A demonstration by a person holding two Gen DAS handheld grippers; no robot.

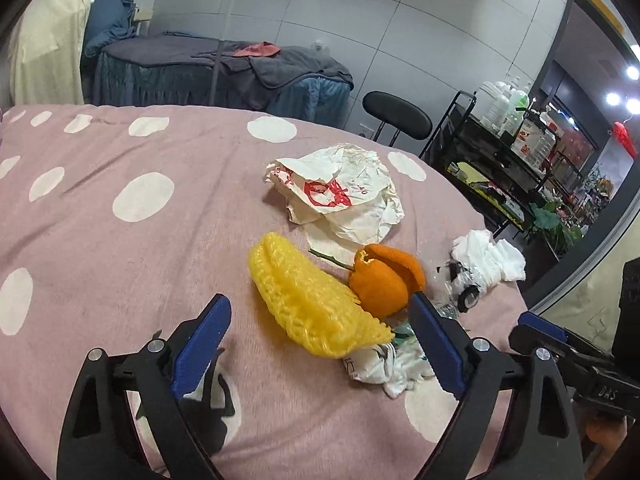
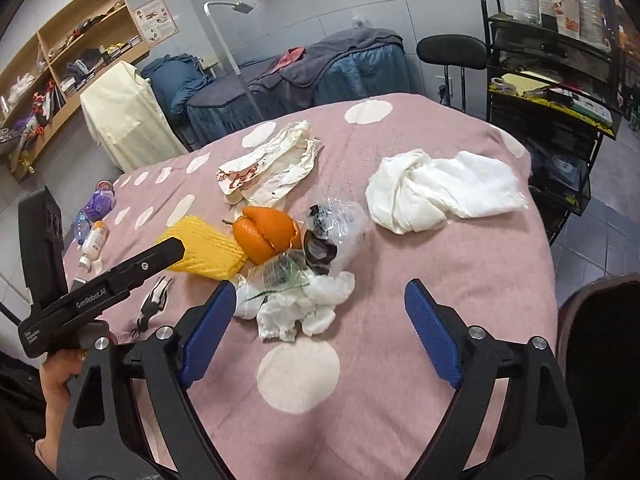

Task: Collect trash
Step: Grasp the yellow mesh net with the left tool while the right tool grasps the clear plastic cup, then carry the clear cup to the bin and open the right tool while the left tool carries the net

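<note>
Yellow foam net [image 1: 316, 300]: long axis slanting across between the left gripper [image 1: 320, 344] fingers, spread wide, empty; right gripper [image 2: 320, 332] likewise wide, farther off.

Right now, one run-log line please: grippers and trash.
left gripper: open, empty | right gripper: open, empty | yellow foam fruit net, orange peel, crumpled white tissue: uncollected

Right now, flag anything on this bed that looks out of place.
Trash lies in a loose pile on the pink spotted cover: orange peel, yellow foam net, crumpled paper bag, tissues, clear plastic wrap and a white cloth. Bottles sit at the cover's far left edge.
</note>
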